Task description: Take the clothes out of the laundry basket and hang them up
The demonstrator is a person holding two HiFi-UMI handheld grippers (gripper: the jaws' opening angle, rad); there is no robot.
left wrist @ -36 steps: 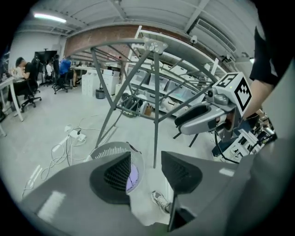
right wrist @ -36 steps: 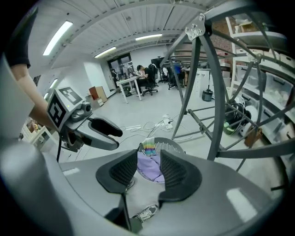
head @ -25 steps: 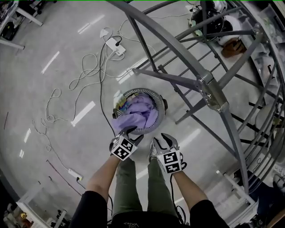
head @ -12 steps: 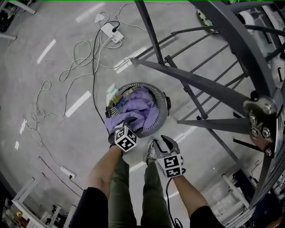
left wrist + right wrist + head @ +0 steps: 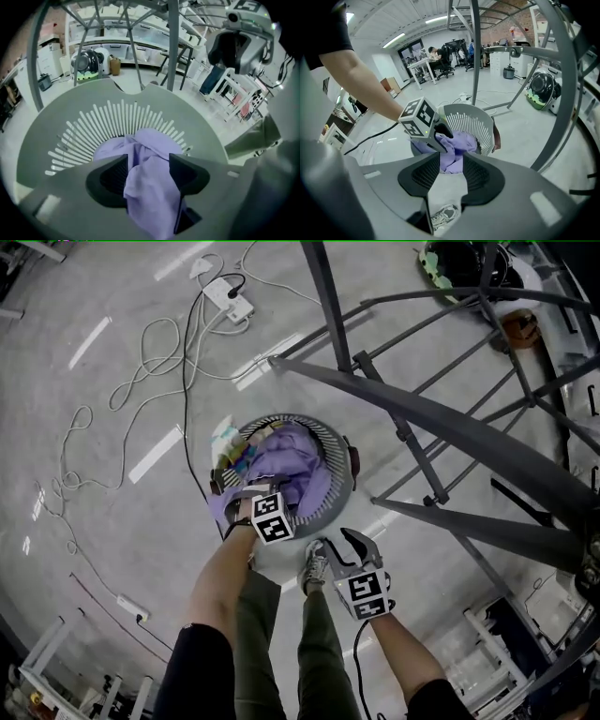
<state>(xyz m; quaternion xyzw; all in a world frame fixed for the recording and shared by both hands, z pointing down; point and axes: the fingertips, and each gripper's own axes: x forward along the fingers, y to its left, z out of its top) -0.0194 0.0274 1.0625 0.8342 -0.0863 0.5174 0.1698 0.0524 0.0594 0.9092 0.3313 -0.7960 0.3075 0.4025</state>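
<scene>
Over one basket (image 5: 341,482), left tool (image 5: 146,172), just opening, straddles one purple garment (image 5: 296,468); right tool (image 5: 452,176) gapes empty.

A white power strip (image 5: 232,306) lies on the grey floor (image 5: 112,484) well beyond the left claw (image 5: 242,501). Its black cable (image 5: 184,399) runs back past that claw's left side, beside looping white cables (image 5: 141,381). A sneaker (image 5: 316,565) sits just left of the right claw (image 5: 342,545).

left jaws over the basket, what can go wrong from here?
Left gripper has just been opening, purple garment between its jaws but unpinched: closing may catch only a thin fold that slips. The garment drapes over the laundry basket rim; a pull might tip it. Right gripper hangs open and empty, so no backup.
</scene>
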